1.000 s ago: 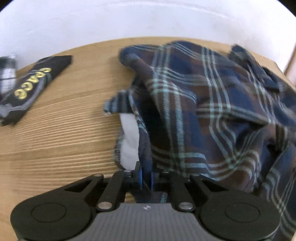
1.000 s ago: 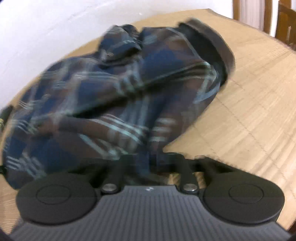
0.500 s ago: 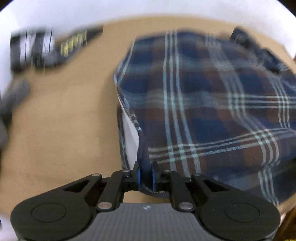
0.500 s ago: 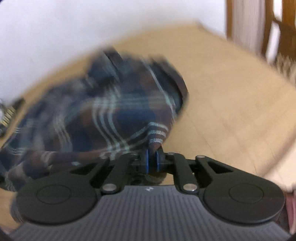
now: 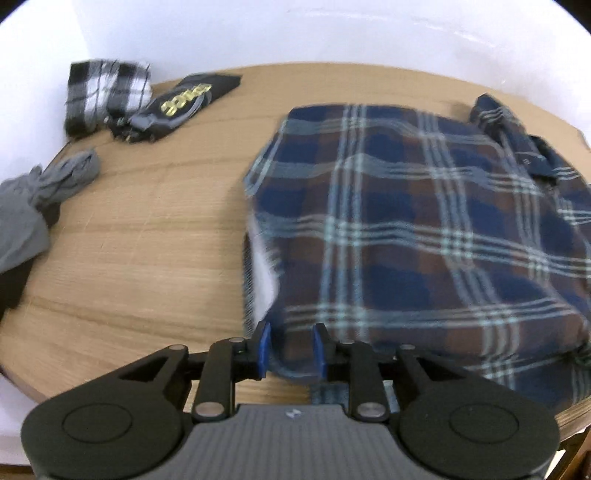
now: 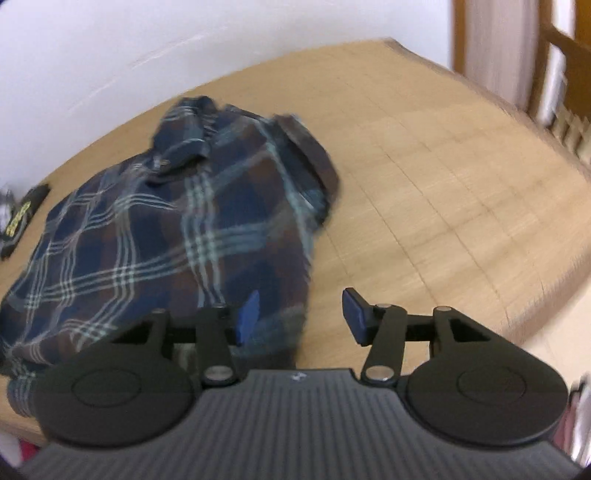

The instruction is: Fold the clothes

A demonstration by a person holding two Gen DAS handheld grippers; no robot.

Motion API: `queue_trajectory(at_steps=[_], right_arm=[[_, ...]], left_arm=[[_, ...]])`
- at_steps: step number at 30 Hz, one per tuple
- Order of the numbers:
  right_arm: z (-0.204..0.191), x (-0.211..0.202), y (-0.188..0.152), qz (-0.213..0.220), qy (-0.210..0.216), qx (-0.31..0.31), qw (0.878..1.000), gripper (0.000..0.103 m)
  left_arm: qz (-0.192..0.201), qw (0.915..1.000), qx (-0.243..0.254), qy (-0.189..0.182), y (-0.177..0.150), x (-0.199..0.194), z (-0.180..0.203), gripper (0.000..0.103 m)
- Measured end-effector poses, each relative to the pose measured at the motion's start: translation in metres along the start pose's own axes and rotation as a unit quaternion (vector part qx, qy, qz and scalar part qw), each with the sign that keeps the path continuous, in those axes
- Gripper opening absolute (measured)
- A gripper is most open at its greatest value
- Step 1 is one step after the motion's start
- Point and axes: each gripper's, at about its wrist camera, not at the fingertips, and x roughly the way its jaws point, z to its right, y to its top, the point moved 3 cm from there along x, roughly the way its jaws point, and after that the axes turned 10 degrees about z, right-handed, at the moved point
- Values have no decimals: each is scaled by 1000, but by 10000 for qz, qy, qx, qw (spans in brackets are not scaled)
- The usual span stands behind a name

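a: plaid shirt (image 5: 424,229) spread flat across the right half of the wooden table (image 5: 147,229), hem at the near edge, collar at the far end by the white wall (image 5: 332,33).

b: left gripper (image 5: 290,349) low at the near left corner of the hem. jaws opening, blue pads (image 5: 262,347) standing apart, a fold of the hem between them but no longer pinched.

a: same story from the right wrist view. right gripper (image 6: 301,319) over the other near corner, jaws opening and already wide. left pad over the cloth edge, right pad over bare table (image 6: 443,184).

b: shirt (image 6: 166,229) there running away toward the wall, collar and a cuffed sleeve bunched at the far end. slightly blurred, weave still readable: navy, brown, pale blue lines.

a: white lining peeking out along the left side seam, just above the left gripper.

b: clutter off to the far left, well apart from the shirt. black-and-white checked cloth (image 5: 107,92) against the wall, black fabric with yellow lettering (image 5: 184,101) just beside it.

a: grey bundle (image 5: 40,192) nearer in, knotted, at the table's left rim.

b: wooden chair (image 6: 565,74) beyond the table's far right corner, blurred.
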Motion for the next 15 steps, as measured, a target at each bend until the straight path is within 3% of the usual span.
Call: queue_trajectory(at_steps=[3,5,6,11,15], right_arm=[[-26,20,21,183,228,-558,9980,53],[-47,38,37,261,359,-775,9960,53],[-56,45,44,293,439,-827,9952,53],[-82,86,72,205,467,-808,9954,53],[-95,118,90,343,270,-1309,9904,52]], left_arm=[[247,9995,108,-193,15,-11,15,32],[512,9977,309,-323,27,-13,24,48],[606,9969,403,-314,33,-9,28,50],[711,9947,478,-566,58,32,39,51],[638,9943,600,-609,72,68,50,50]])
